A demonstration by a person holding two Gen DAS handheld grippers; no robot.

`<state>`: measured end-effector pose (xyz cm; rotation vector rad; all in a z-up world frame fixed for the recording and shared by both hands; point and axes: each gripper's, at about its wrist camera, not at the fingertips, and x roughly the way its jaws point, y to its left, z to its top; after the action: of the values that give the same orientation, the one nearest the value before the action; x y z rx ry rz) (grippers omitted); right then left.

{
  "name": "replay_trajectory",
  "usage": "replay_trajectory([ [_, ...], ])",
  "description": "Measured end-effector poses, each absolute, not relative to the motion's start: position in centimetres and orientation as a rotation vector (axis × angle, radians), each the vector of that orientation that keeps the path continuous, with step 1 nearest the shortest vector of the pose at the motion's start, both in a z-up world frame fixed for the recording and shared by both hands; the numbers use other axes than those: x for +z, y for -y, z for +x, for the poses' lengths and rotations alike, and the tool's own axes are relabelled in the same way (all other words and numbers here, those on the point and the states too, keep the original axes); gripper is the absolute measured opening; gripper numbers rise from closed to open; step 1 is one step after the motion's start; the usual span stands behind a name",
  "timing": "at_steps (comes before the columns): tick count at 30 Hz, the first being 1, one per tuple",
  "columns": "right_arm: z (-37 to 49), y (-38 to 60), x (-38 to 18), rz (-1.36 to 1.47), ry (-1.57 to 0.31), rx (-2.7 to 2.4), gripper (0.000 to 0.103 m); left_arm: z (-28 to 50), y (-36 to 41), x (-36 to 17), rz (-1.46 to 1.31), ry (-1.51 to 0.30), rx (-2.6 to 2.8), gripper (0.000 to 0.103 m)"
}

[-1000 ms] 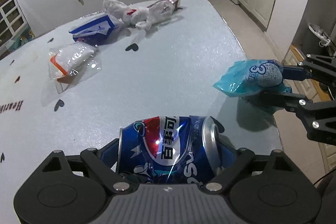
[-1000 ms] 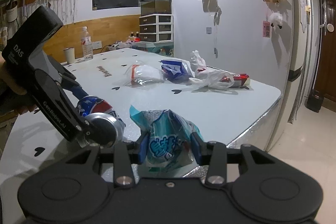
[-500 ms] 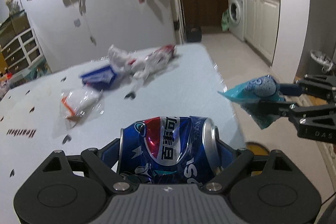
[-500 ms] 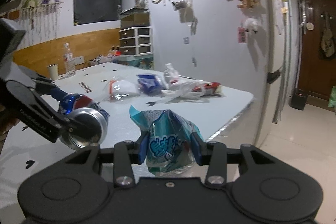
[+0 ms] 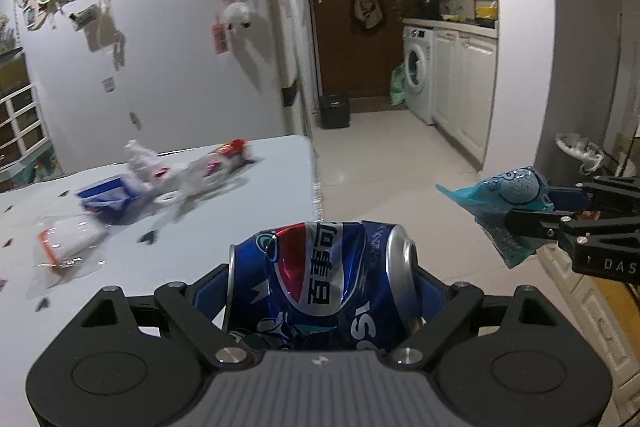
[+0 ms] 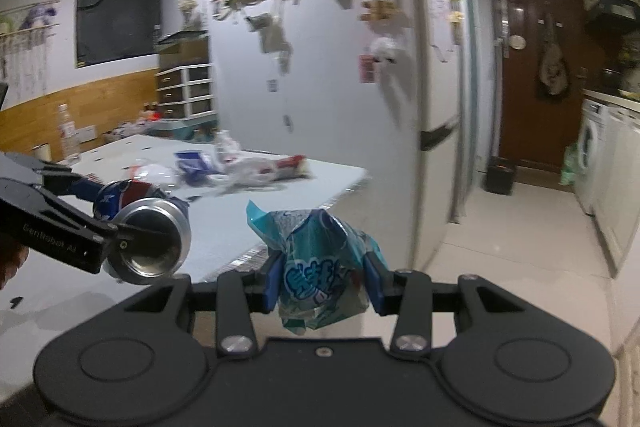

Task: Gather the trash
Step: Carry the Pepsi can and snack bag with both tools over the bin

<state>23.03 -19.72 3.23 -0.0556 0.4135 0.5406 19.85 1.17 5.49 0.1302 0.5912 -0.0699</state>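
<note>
My left gripper (image 5: pixel 320 291) is shut on a crushed blue Pepsi can (image 5: pixel 320 279), held in the air over the table's right end; the can also shows in the right wrist view (image 6: pixel 144 223). My right gripper (image 6: pixel 322 273) is shut on a crumpled teal snack wrapper (image 6: pixel 320 267), held out past the table's edge over the floor; the wrapper also shows in the left wrist view (image 5: pixel 508 203). On the pale table (image 5: pixel 180 251) lie a blue packet (image 5: pixel 104 199), white and red plastic wrappers (image 5: pixel 200 171) and a clear bag (image 5: pixel 64 247).
A lined waste bin (image 5: pixel 580 155) stands on the floor at the right. A washing machine (image 5: pixel 418 75) and white cabinets (image 5: pixel 464 95) line the far right. A black box (image 5: pixel 335 111) sits by the brown door. A tall white fridge (image 6: pixel 320 107) stands behind the table.
Both grippers have lifted and swung to the right with their loads, away from the table top. The view now takes in the doorway and the floor.
</note>
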Motion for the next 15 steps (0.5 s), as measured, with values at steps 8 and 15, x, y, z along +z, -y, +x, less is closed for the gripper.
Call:
replay_trajectory([
  [8,22.6,25.8,2.6,-0.025,-0.43,0.423,0.043,21.1,4.4,3.6,0.121,-0.563,-0.129,0.091],
  [15,22.6,29.7,1.1,-0.001,-0.461,0.339,0.043,22.8,8.4,1.3,0.102,-0.567,-0.178,0.091],
])
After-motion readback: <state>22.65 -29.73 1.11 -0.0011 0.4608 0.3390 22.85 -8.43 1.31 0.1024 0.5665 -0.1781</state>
